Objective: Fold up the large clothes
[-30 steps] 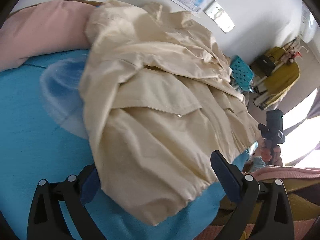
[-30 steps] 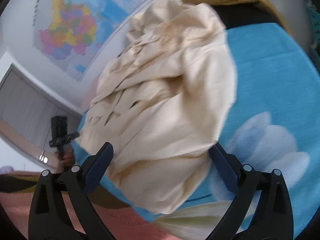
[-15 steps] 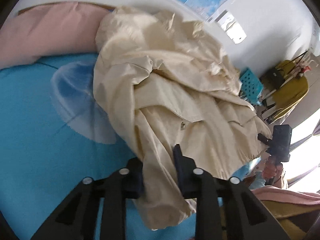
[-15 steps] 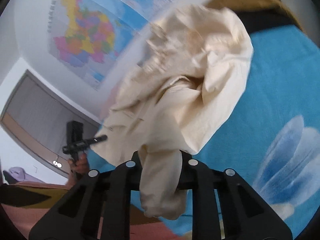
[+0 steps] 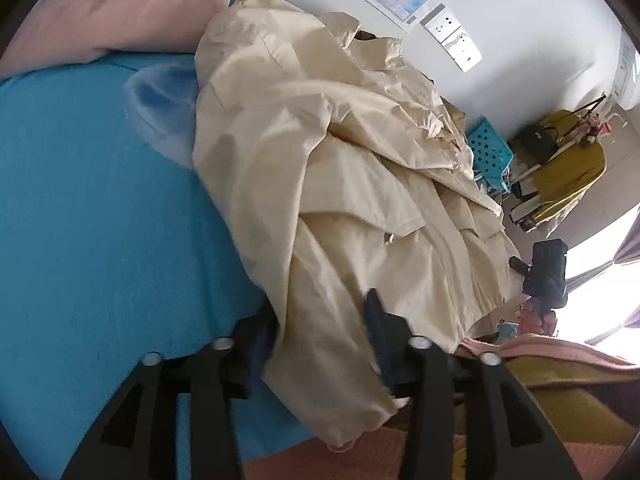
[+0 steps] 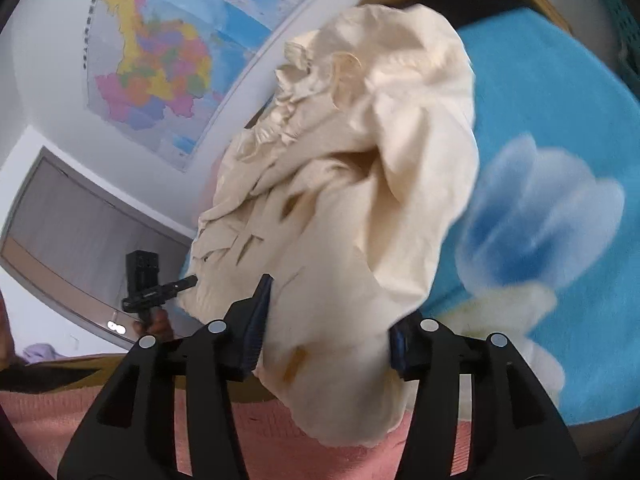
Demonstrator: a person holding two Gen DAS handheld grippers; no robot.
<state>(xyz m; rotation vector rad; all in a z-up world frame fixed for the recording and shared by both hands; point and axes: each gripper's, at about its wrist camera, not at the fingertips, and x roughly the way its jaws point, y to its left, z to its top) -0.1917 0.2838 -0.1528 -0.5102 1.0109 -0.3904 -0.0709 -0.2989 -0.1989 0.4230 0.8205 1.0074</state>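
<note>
Blue bedsheet [image 5: 100, 220] with a flower print carries the cream jacket [image 5: 340, 168], heaped crumpled across the bed, pink pillow [image 5: 104, 16] beyond. Left gripper [image 5: 320, 328] and right gripper [image 6: 328, 320] each straddle a near hem corner, likely to spread the jacket flat before folding. Both sets of jaws are opening; cloth lies between them, loosely bunched, apparently not pinched tight.

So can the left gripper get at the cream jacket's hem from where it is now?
Probably yes. The cream jacket hem already hangs between the left gripper fingers, with nothing else in the way on the blue bedspread. Its jaws are opening, so the pads seem clear of the cloth.
</note>
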